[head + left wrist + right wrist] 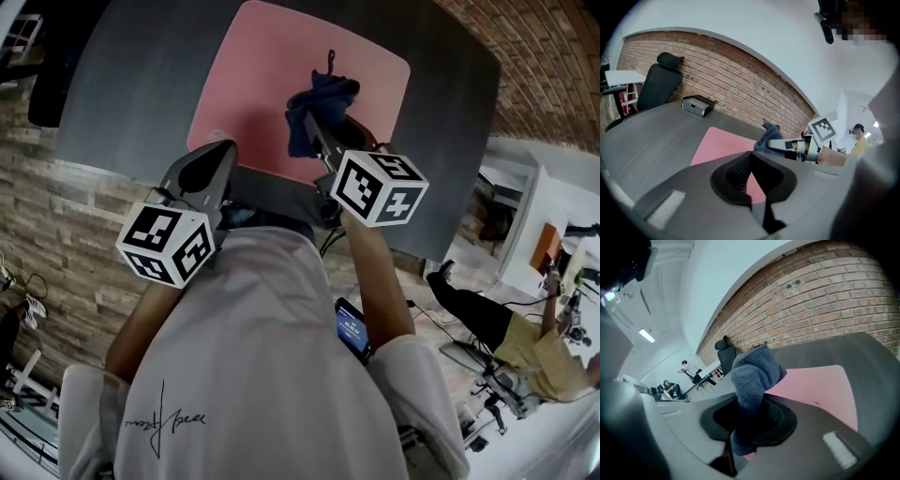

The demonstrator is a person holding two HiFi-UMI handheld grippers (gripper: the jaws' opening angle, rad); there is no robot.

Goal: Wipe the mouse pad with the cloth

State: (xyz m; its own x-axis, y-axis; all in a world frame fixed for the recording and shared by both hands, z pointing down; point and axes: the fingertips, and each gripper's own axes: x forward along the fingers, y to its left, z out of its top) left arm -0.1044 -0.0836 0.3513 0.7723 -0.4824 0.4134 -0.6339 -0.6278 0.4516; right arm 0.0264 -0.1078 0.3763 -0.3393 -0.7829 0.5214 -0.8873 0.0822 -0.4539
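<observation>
A pink mouse pad (258, 84) lies on the dark grey table (141, 84); it also shows in the left gripper view (719, 143) and the right gripper view (815, 385). My right gripper (314, 122) is shut on a dark blue cloth (314, 103), held over the pad's right half. The cloth (750, 380) bunches up between the right jaws and hangs below them. My left gripper (211, 164) is shut with nothing in it, at the pad's near left edge. From the left gripper view the cloth (768, 138) and right gripper (785, 145) show to the right.
A black box (697, 105) sits near the table's far edge by the brick wall. A black office chair (658, 84) stands at the table's left end. People sit in the room beyond the table (670, 387). The table's near edge runs under my grippers.
</observation>
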